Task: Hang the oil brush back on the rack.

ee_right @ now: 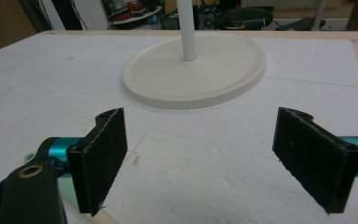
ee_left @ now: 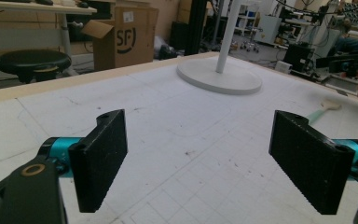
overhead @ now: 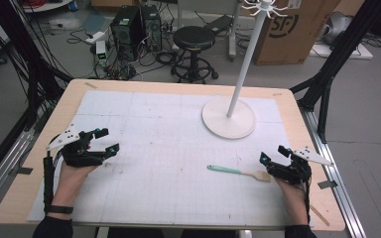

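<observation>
A spatula [overhead: 238,172] with a mint-green handle and a pale wooden head lies flat on the white mat at the right front. My right gripper [overhead: 273,153] stands just right of its wooden head, open, with nothing between the jaws. In the right gripper view the gripper [ee_right: 198,140] faces the white stand's round base [ee_right: 193,70], and the spatula's mint handle [ee_right: 28,158] peeks out behind the left jaw. My left gripper [overhead: 108,140] rests open over the mat at the left side. The left gripper view shows the gripper [ee_left: 198,140] empty, with the spatula [ee_left: 324,108] far off at the right.
A white stand [overhead: 228,116] with a tall pole and hooks on top rises from the mat's far right part. The white gridded mat [overhead: 168,148] covers most of the wooden table [overhead: 74,94]. Beyond the table are a black stool [overhead: 193,39], a cardboard box [overhead: 287,29] and computers.
</observation>
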Motion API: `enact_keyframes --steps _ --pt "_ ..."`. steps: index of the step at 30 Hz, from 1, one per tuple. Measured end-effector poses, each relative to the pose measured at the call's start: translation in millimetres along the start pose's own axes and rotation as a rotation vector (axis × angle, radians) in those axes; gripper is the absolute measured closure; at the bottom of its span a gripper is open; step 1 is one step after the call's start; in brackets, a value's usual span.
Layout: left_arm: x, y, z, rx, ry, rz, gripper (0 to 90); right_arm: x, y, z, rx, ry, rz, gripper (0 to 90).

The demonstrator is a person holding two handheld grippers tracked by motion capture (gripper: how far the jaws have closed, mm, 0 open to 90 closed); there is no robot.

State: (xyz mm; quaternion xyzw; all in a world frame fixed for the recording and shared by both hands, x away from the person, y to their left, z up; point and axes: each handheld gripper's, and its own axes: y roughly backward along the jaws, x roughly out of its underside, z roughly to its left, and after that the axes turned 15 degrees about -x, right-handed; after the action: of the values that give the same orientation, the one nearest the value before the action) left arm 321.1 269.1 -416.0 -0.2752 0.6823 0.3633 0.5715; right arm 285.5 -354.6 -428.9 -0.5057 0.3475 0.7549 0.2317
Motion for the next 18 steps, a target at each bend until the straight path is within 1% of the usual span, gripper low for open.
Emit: enact_keyframes --steps 1,2,5,8,9,11,14,18 --pt "-0.1 0.4 -0.6 0.003 -0.005 0.007 20.0 -0.3 0.2 0.2 -0.001 -0.006 0.002 16.9" --pt "0.1 0.4 -0.9 0.001 -0.009 0.008 20.0 -0.8 0.0 -0.3 -0.001 0.004 -0.001 16.9" --pt "0.7 1.4 0.3 -0.006 -0.009 0.008 19.9 -1.7 0.4 -0.5 -0.004 0.011 0.001 16.9" --pt "2.0 3.0 2.3 -0.018 0.003 0.009 20.1 -2.6 0.5 -0.9 -0.016 0.018 0.001 16.9" --pt "2.3 3.7 3.4 -0.021 0.000 0.010 20.1 -3.2 0.9 -1.0 -0.020 0.023 0.000 16.9" --pt "2.7 4.8 4.3 -0.023 0.007 0.007 20.2 -4.8 2.0 -0.8 -0.038 0.027 -0.001 16.9" --pt "2.3 6.0 4.4 -0.024 0.010 0.008 20.2 -7.0 3.0 1.1 -0.061 0.048 0.010 16.9" --pt "1.9 6.7 4.7 -0.025 0.008 0.005 20.2 -9.2 0.7 3.8 -0.111 0.081 0.031 16.8"
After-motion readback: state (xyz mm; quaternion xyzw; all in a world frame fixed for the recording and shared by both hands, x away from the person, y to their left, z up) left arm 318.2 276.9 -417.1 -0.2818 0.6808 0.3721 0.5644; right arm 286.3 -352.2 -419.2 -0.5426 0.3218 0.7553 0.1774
